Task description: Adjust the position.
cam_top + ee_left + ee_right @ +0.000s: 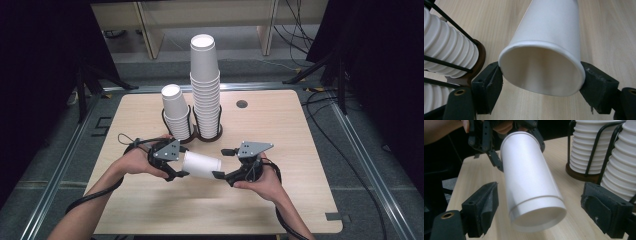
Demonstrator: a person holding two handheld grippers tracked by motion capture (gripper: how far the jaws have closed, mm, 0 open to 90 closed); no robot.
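Bright, even overhead light; dark surroundings, slight blur.

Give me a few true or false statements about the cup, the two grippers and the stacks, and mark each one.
1. The left gripper is shut on the cup at its rim. True.
2. The right gripper clamps the cup's base. False: its jaws stand apart from the cup on both sides.
3. The cup stands upright on the table. False: it lies sideways, held between the two grippers.
4. Two stacks of cups sit in a wire holder, the right stack taller than the left stack. True.
5. The cup's open end faces the right gripper. False: its closed base faces the right gripper.
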